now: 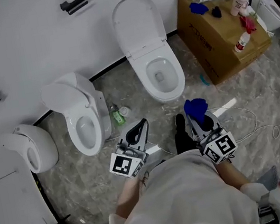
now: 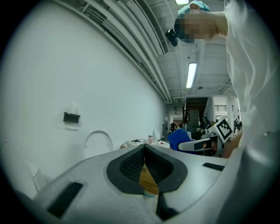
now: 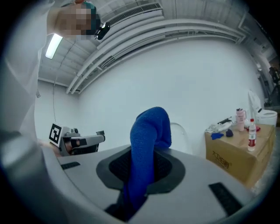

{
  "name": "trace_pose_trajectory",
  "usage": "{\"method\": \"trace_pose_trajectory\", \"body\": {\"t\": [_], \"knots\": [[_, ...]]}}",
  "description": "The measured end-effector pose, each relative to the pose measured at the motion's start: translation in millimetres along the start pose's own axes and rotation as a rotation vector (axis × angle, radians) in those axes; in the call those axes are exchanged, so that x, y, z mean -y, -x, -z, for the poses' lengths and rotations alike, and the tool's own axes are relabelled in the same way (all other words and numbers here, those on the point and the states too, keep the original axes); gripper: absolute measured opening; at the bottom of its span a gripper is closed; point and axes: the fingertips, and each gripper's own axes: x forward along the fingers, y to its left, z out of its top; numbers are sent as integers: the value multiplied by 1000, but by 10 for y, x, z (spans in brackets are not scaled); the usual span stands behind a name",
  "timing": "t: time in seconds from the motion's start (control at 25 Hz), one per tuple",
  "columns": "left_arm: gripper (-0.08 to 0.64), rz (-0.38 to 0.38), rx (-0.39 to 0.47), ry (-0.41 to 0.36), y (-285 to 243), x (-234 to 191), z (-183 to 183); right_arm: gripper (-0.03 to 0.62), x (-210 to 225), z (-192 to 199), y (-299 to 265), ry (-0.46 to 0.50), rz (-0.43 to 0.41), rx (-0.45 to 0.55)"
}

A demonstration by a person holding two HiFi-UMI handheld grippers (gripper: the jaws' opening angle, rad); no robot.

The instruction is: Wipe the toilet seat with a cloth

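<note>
The right tool (image 1: 199, 117) is clamped on a blue cloth (image 3: 146, 144), which stands up out of its jaws and folds over at the top. The left tool (image 2: 144, 151) has its jaws together at the tips; the brown sliver in the gap lower down may be the cardboard box (image 1: 218, 36) behind. Both hang over the floor, near the toilet (image 1: 174, 70), whose lid is up and whose seat is down.
</note>
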Motion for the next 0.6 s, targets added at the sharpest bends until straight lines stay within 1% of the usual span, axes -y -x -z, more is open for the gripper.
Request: {"method": "trace_pose_trajectory", "body": {"t": [0.08,0.16,0.24,0.32,0.44,0.6], "knots": [[5,-27,-5,-1,-359,-236,-70,51,307,-36,-337,-11,-15,-43],[5,-53,-3,1,-718,-451,-155,51,562,-128,-643,-6,-50,-67],[5,-71,5,2,-1045,-596,-229,51,793,-213,-893,11,-85,-84],[5,-74,8,7,-1301,-684,-266,51,1013,-259,-1086,1,-90,-99],[5,-70,-10,19,-1554,-820,-236,51,1235,-265,-1313,-20,-80,-124],[5,-67,-32,44,-1743,-1096,-148,51,1345,-245,-1589,-19,-85,-146]]}}
